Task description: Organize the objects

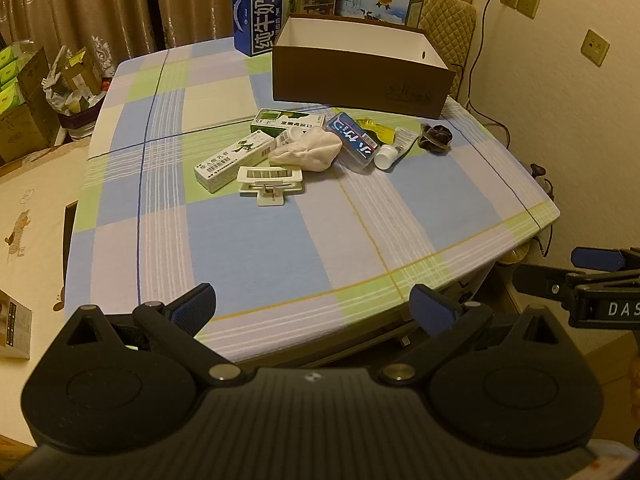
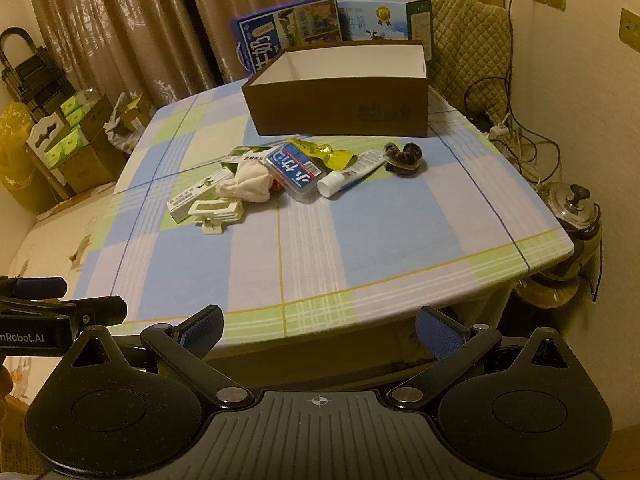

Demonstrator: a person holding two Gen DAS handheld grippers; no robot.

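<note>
Left gripper (image 1: 313,311) and right gripper (image 2: 319,330), both at bottom centre of frame, gape wide and hold nothing, short of the checked tablecloth (image 1: 248,248), while the loose clutter (image 1: 316,148) lies mid-frame just below the open brown box (image 1: 360,76) at upper centre.

Bare near tablecloth (image 1: 280,248); clutter (image 1: 308,148) (mid-table) before the box (image 1: 360,80)

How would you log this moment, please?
left tongs open | right tongs open | items unsorted | brown box empty
</note>
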